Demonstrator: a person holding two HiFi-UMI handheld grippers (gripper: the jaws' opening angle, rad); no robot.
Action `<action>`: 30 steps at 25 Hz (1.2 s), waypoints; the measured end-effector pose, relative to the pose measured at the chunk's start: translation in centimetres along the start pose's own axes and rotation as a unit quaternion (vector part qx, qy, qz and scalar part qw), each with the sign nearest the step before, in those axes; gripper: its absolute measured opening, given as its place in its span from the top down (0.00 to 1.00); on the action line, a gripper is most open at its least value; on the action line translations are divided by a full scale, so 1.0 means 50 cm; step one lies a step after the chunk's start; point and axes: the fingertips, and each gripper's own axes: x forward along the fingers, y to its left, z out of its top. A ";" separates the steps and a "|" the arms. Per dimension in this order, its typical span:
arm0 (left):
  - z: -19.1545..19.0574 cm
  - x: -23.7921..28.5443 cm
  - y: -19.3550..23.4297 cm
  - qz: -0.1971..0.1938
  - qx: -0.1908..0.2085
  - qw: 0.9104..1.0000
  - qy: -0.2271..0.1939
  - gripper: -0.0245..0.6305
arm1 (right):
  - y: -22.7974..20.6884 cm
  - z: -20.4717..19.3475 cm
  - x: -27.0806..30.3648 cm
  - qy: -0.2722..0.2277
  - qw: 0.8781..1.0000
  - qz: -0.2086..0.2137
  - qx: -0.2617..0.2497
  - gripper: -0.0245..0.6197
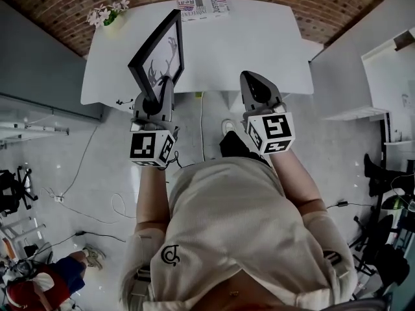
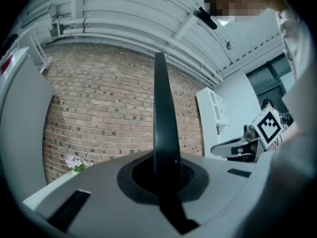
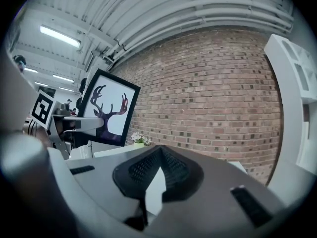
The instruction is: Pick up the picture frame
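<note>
A black picture frame (image 1: 157, 57) with a deer-antler print is held up in the air over the white table (image 1: 259, 44), tilted. My left gripper (image 1: 155, 99) is shut on its lower edge. In the left gripper view the frame (image 2: 163, 128) shows edge-on as a dark blade between the pads. The right gripper view shows the frame (image 3: 110, 105) from the front at the left, with the left gripper (image 3: 74, 125) under it. My right gripper (image 1: 256, 86) is shut with nothing in it, level with the left one and apart from the frame; its pads (image 3: 158, 175) meet.
A small pot of white flowers (image 1: 107, 13) stands at the table's far left corner, a printed magazine (image 1: 204, 6) at its far edge. A brick wall (image 3: 213, 98) lies behind. White shelves (image 1: 392, 76) stand at the right. Cables lie on the floor.
</note>
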 end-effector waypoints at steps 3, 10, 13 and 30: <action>0.027 -0.012 0.000 0.016 0.027 0.999 -0.011 0.93 | -0.004 0.024 -0.012 -0.021 1.000 0.002 -0.002 0.95; 0.057 -0.029 -0.002 0.036 0.056 0.997 -0.026 0.93 | 0.011 0.049 -0.023 -0.049 0.999 0.012 -0.009 0.95; 0.053 -0.025 -0.002 0.036 0.063 0.997 -0.021 0.93 | 0.017 0.047 -0.025 -0.048 0.999 0.018 -0.013 0.95; 0.035 -0.014 -0.004 0.040 0.046 0.998 -0.006 0.93 | 0.025 0.036 -0.029 -0.049 0.998 0.025 -0.021 0.95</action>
